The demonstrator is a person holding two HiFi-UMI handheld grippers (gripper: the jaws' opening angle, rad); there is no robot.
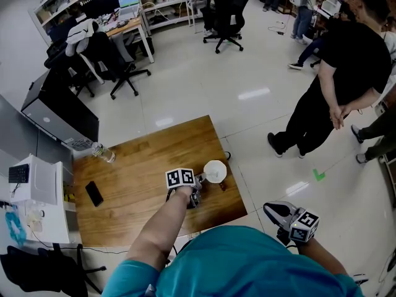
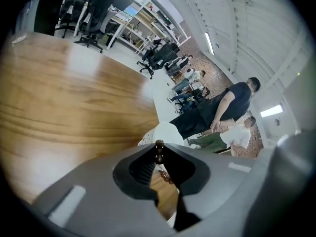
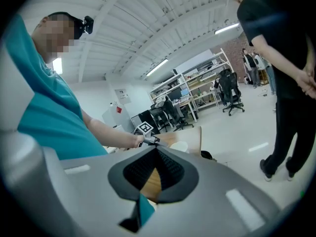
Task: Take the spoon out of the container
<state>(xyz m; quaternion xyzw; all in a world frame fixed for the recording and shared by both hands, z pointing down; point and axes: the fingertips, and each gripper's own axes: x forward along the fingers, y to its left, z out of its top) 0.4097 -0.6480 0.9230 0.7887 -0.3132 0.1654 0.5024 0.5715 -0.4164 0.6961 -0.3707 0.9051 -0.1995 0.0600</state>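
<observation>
Spoon [image 2: 159, 156] handle pinched by left gripper [image 2: 159, 147] | beside container [image 2: 166, 132] | right gripper [image 3: 157, 149] closed, empty

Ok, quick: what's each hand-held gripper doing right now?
Left hand-held gripper: closed on the spoon, gripping its dark beaded handle.
Right hand-held gripper: closed, nothing between its jaws.

count | bench [image 1: 148, 159]: 1 | white container [image 1: 215, 171]: 1 | spoon [image 2: 159, 151]: 1 | black phone [image 1: 94, 193]: 1 | clear bottle [image 1: 104, 153]: 1
</observation>
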